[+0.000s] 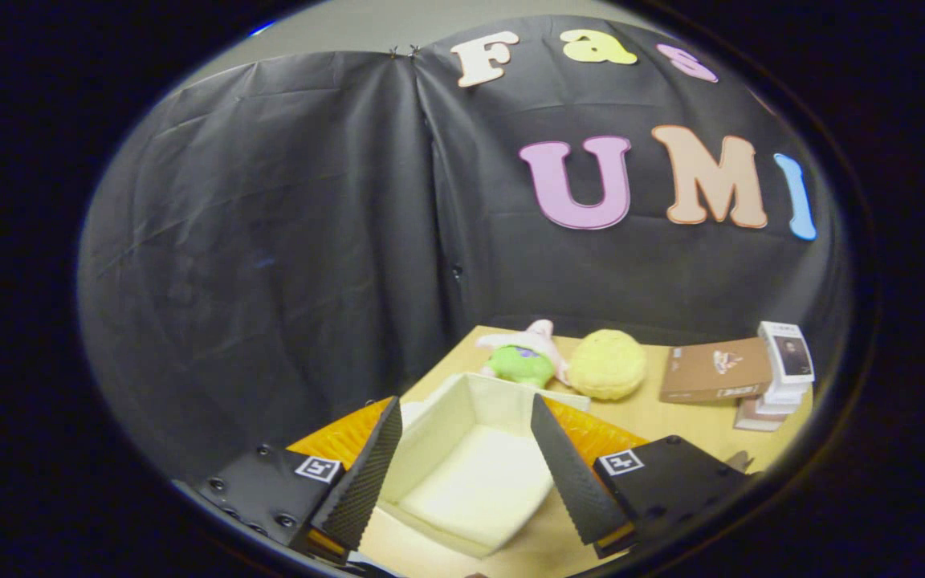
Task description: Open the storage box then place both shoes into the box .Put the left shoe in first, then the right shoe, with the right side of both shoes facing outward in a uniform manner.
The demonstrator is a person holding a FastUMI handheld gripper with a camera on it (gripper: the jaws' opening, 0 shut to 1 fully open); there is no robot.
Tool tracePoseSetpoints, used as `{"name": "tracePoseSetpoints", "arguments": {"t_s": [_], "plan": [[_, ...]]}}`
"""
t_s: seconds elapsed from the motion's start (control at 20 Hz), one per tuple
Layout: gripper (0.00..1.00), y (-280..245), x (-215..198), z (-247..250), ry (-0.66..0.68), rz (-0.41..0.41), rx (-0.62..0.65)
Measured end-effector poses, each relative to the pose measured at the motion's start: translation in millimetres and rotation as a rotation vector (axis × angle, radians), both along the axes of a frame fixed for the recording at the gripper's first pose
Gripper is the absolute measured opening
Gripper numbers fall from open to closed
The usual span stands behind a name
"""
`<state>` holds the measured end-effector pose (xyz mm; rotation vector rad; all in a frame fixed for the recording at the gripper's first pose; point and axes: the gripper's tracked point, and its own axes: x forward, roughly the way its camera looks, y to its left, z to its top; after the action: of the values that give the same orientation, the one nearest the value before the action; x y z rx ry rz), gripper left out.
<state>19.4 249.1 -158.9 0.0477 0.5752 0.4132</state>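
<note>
Gripper view looks down along the tool (pixel 462 474), whose two fingers stand wide apart, gripping nothing and touching nothing; each finger rises from a dark mount that carries a small square black-and-white marker, too small to make out; between the fingers, in the lower middle of the frame, sits the storage box (pixel 511 401), a cream fabric box that is open at the top, its pale inside bare; orange panels (pixel 350 437) show on either side of the box, behind the fingers; whether they are lid flaps or part of the box I cannot tell; the box rests on a light wooden tabletop (pixel 671 417); beyond the box, at the middle of the frame, lie a pink and green plush toy (pixel 523 357) and, just beside it to the right, a round yellow plush (pixel 607 364); further right a brown carton (pixel 715 369) leans by a stack of small white boxes (pixel 784 365); the carton bears a small printed mark and the top white box a dark picture, both too small to read; black cloth (pixel 286 241) hangs behind the tabletop as the wall.
</note>
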Motion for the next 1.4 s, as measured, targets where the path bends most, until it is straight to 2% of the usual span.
{"name": "tracePoseSetpoints", "arguments": {"t_s": [0.25,0.45,0.65,0.9,1.15,1.4], "plan": [[1.0,-99,-7,-25,0.025,-0.078,-0.105],[1.0,-164,-20,-57,0.082,-0.107,-0.165],[0.99,-219,-38,-104,0.18,-0.134,-0.185],[0.99,-255,-58,-171,0.369,-0.123,-0.191],[0.71,-280,-70,-218,0.507,-0.086,-0.229],[0.43,-283,-77,-247,0.605,-0.047,-0.247]]}}
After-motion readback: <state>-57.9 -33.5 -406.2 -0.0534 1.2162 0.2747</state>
